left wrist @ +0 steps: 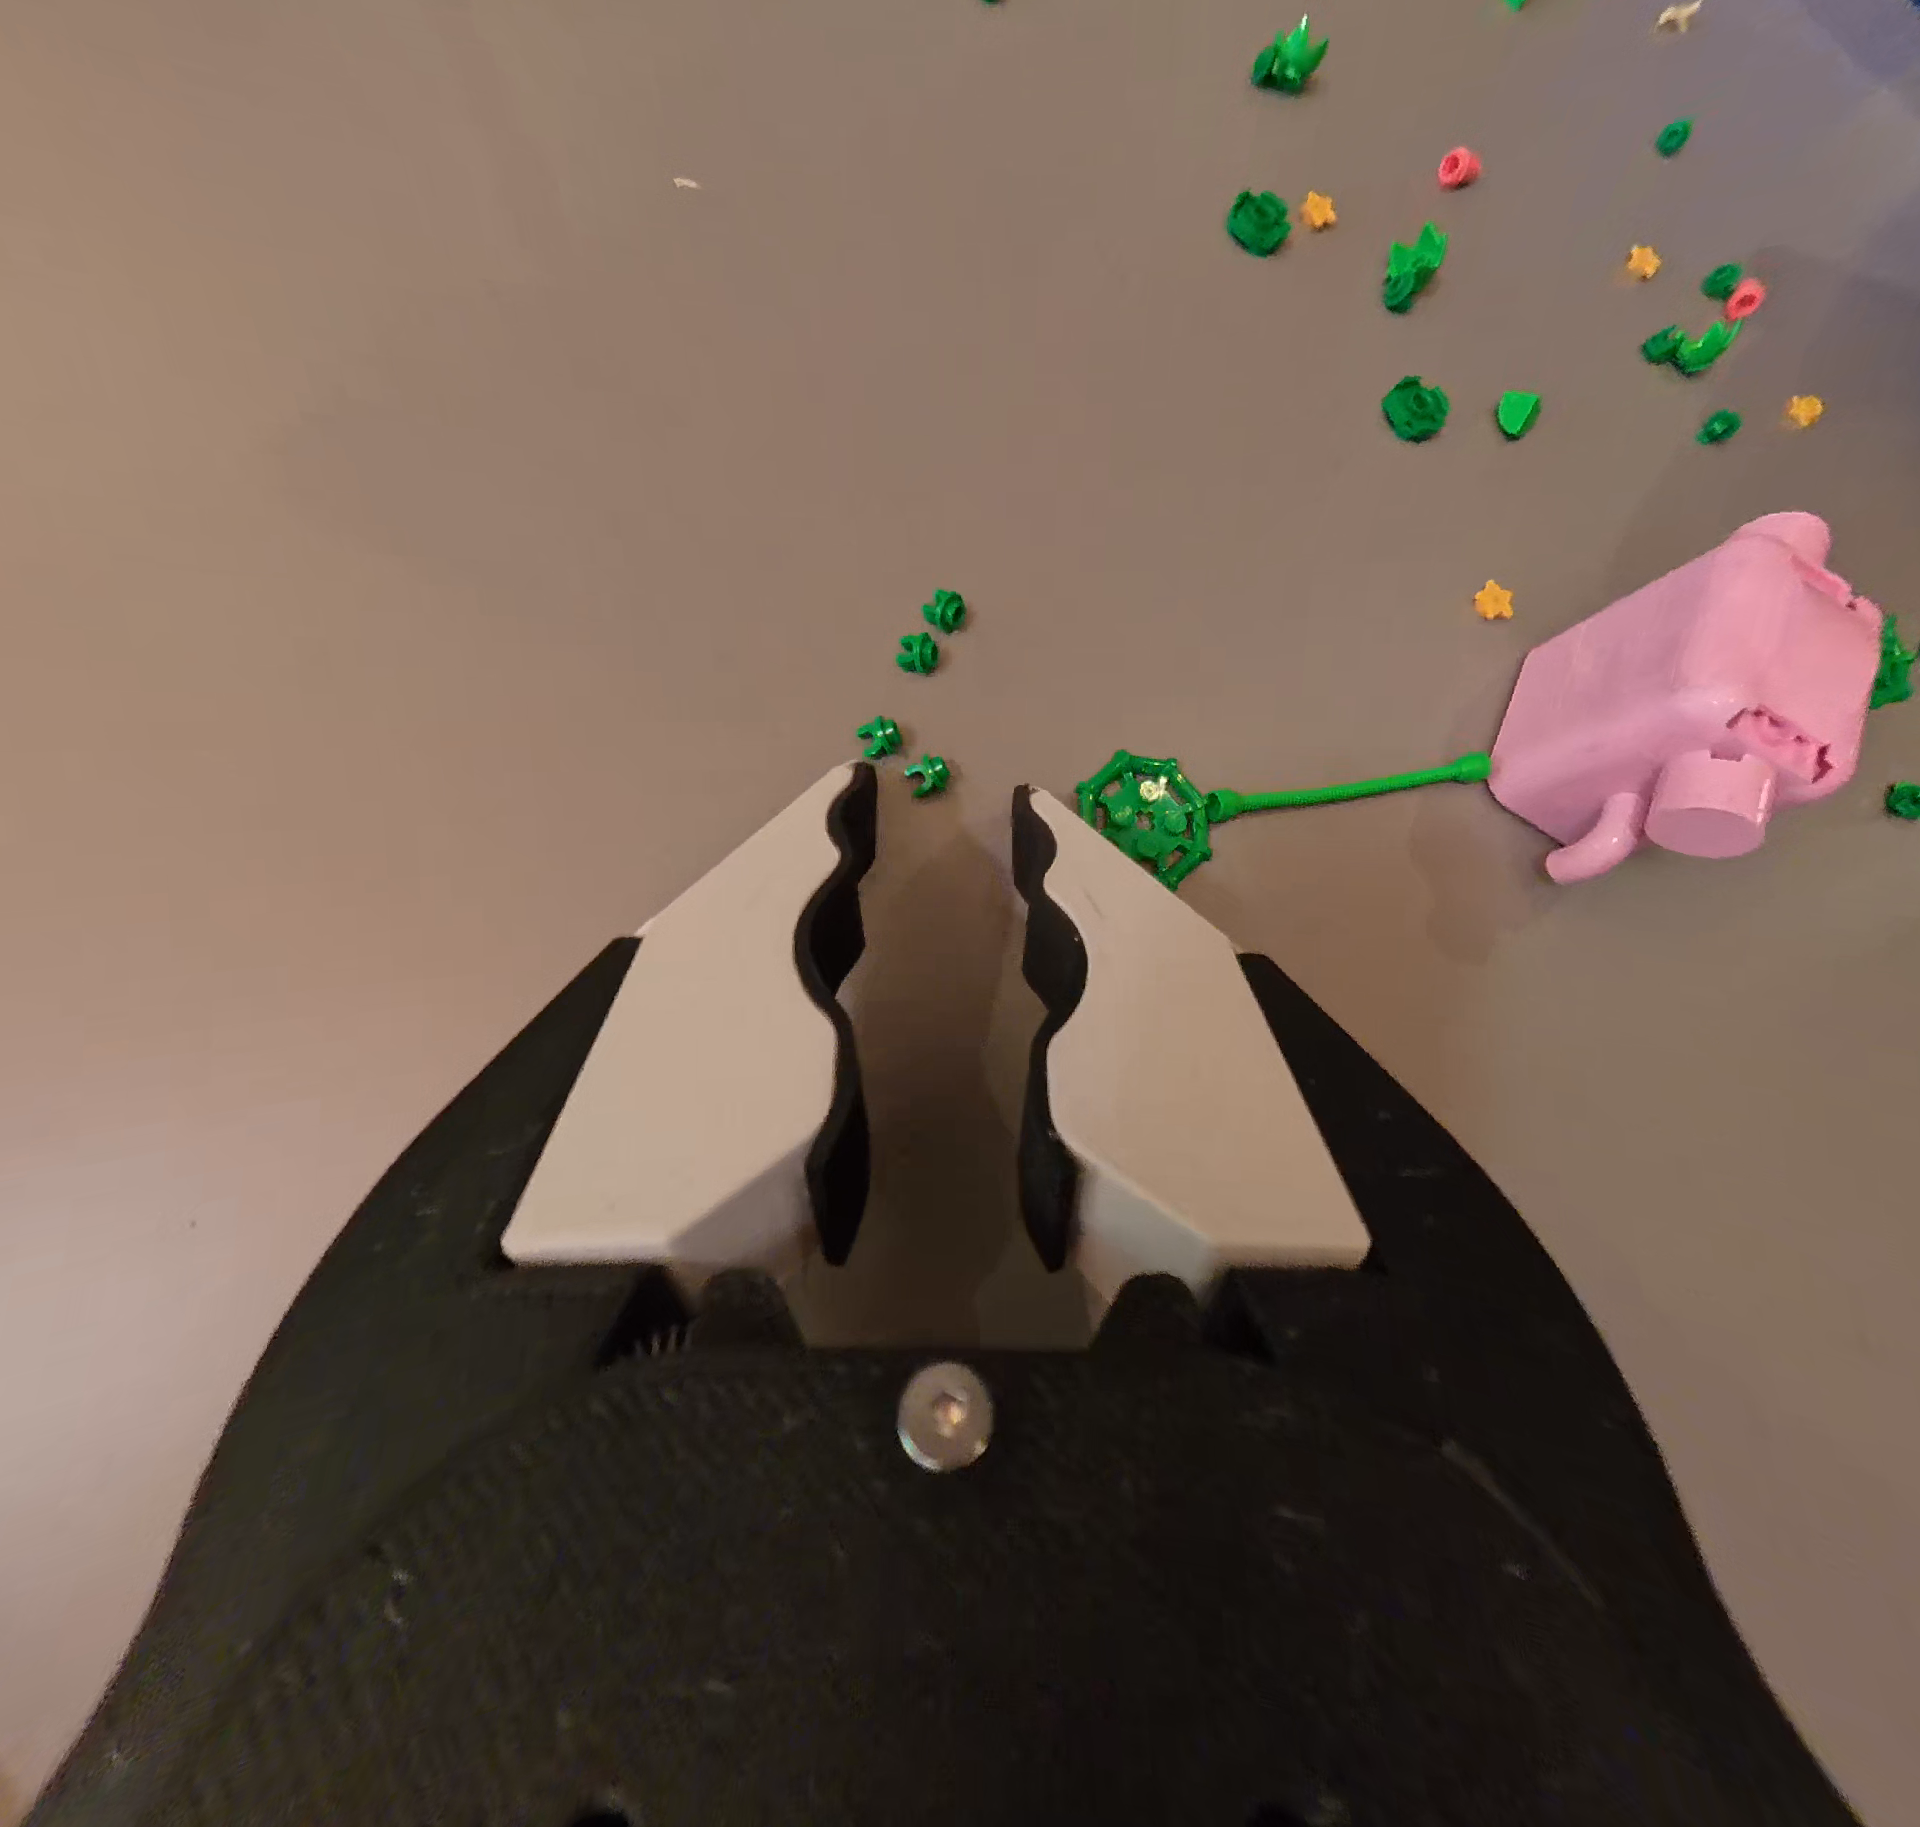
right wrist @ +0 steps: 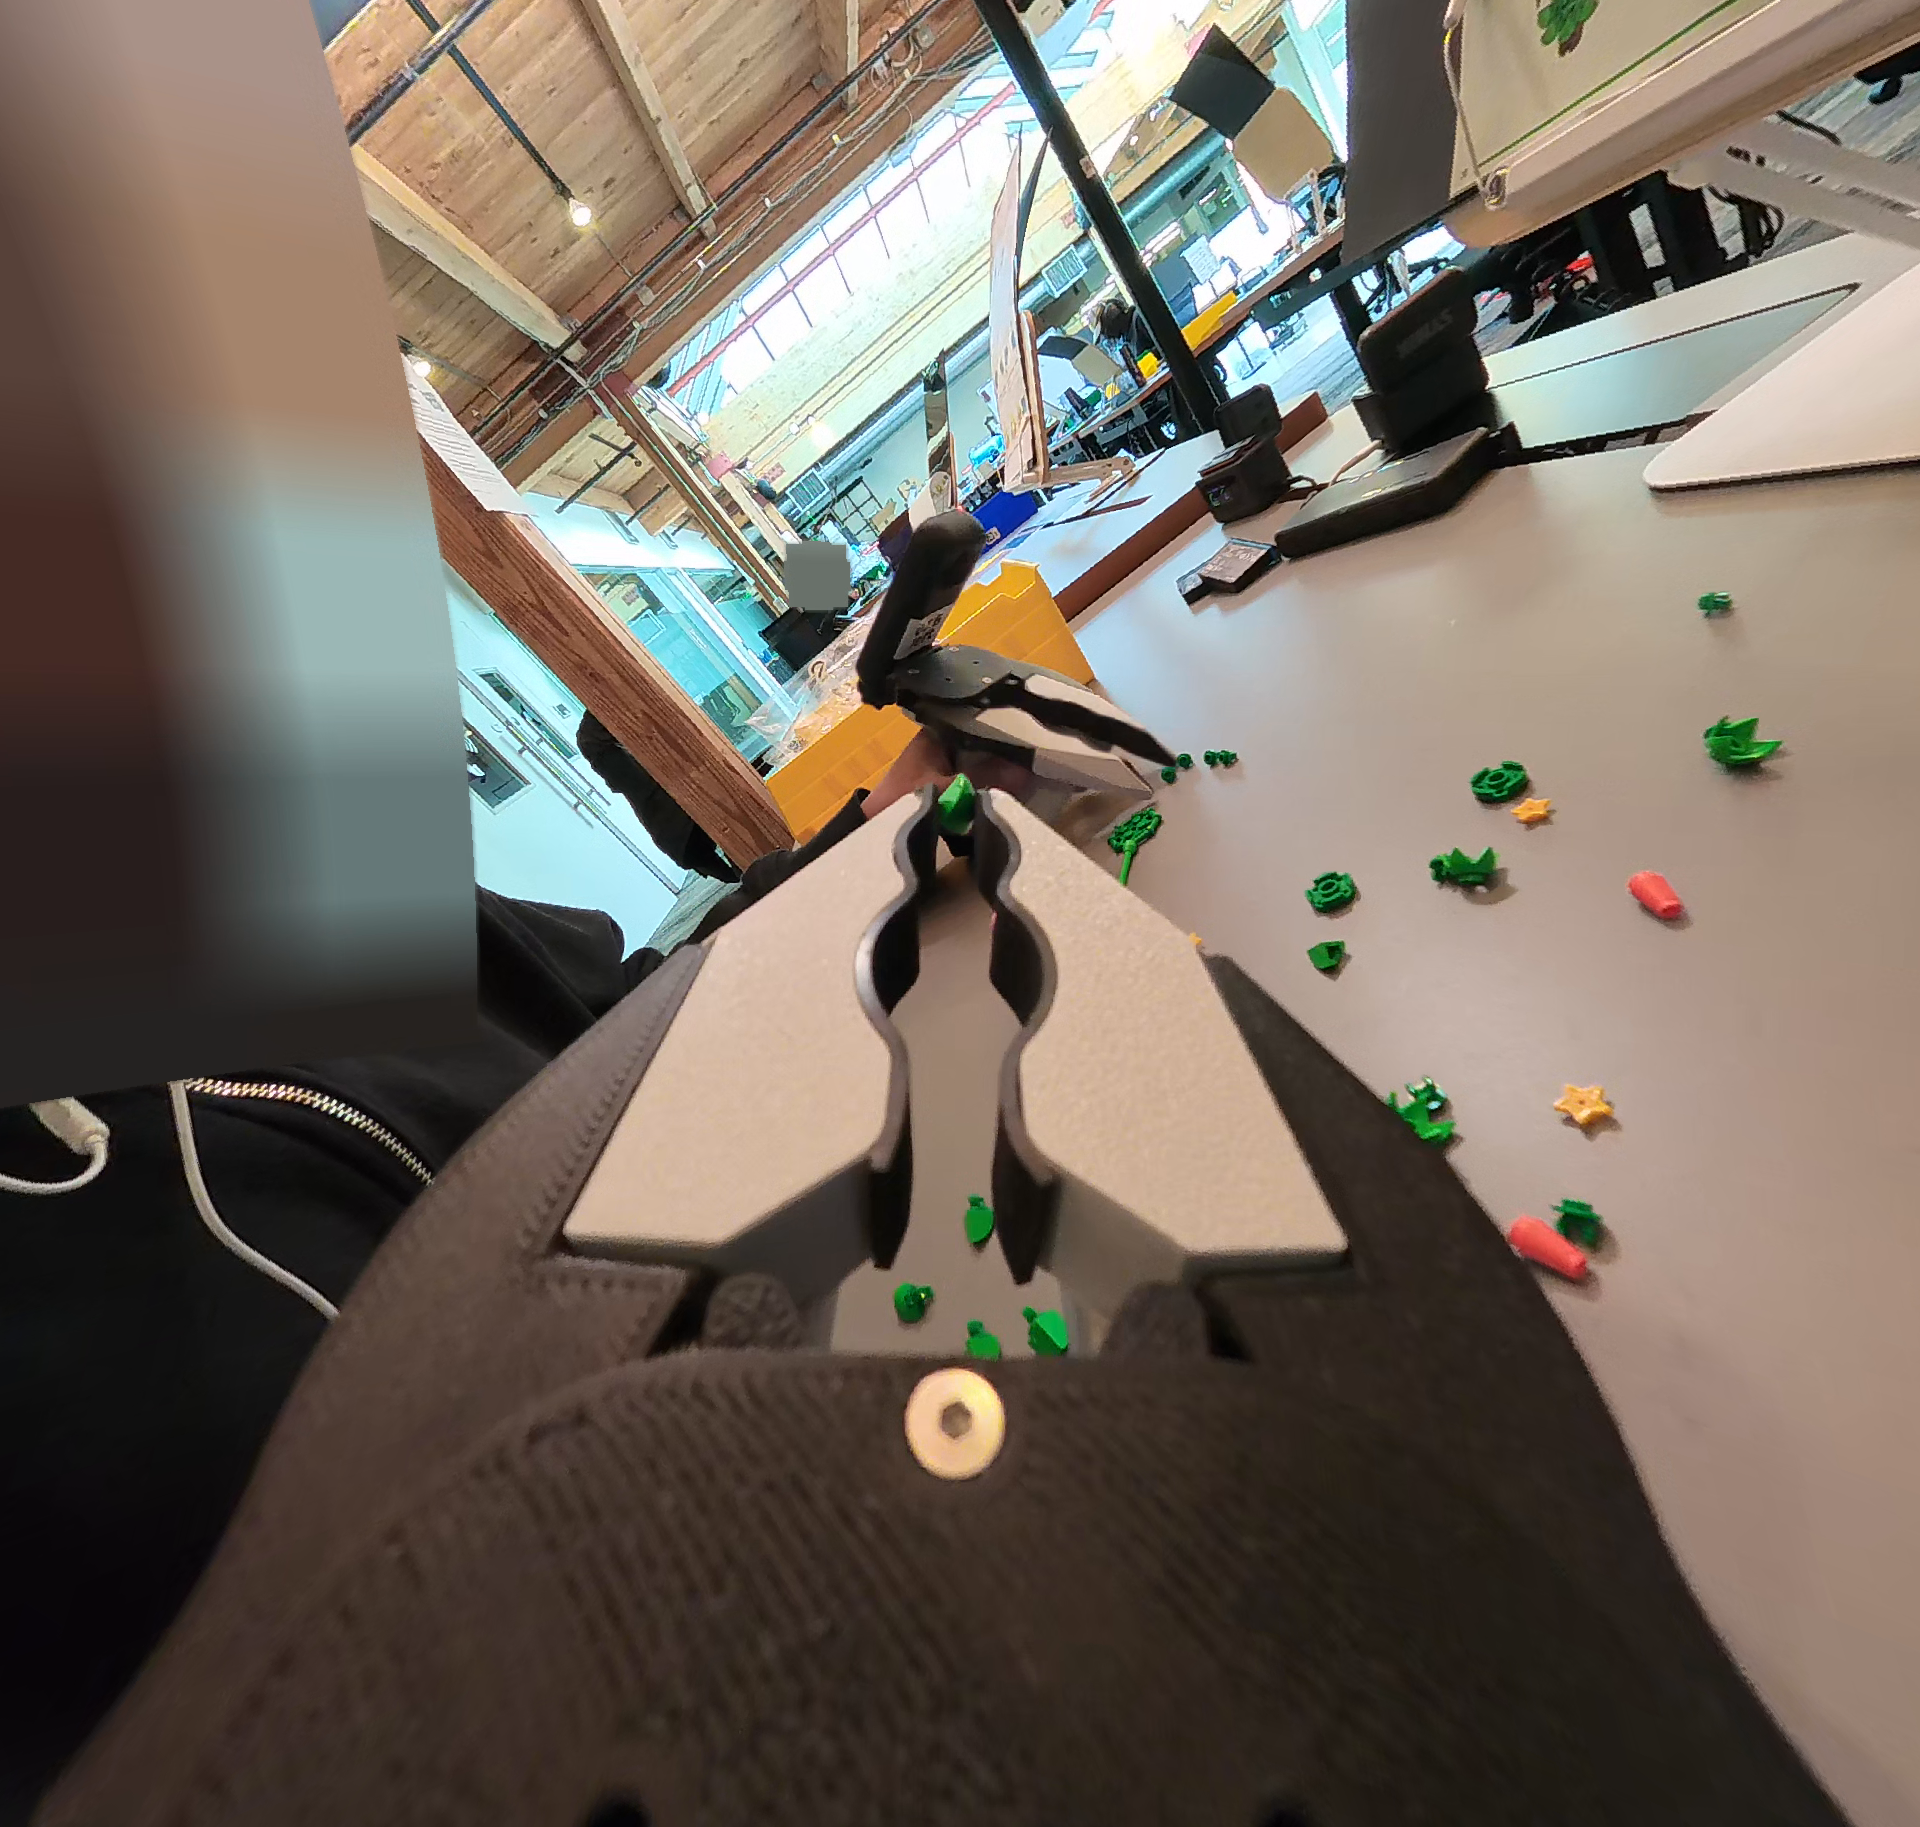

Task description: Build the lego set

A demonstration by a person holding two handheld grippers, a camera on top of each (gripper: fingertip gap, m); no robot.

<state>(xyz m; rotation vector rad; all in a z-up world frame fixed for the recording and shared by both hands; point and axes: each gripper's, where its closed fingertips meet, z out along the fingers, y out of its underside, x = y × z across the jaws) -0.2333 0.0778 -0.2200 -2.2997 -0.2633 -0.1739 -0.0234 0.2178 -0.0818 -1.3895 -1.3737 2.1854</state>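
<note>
In the left wrist view my left gripper [left wrist: 943, 785] is open and empty, its tips low over the grey table [left wrist: 468, 530]. Small green studs [left wrist: 928, 775] lie just ahead of the tips. A green round web piece [left wrist: 1143, 818] on a thin green stem [left wrist: 1351, 790] lies right of the right finger and reaches to a pink pot-like build [left wrist: 1683, 697] lying on its side. In the right wrist view my right gripper [right wrist: 954, 813] is shut on a small green leaf piece [right wrist: 956, 798], held above the table. The left gripper [right wrist: 1039, 728] shows beyond it, near the web piece [right wrist: 1135, 830].
Several loose green, yellow star and red pieces are scattered over the table [right wrist: 1558, 946] on the right. Yellow bins [right wrist: 997, 624], black devices [right wrist: 1392, 489] and a monitor base [right wrist: 1787, 406] stand at the far side. An instruction booklet [right wrist: 1621, 1] is propped up. A person's black jacket [right wrist: 208, 1258] is at left.
</note>
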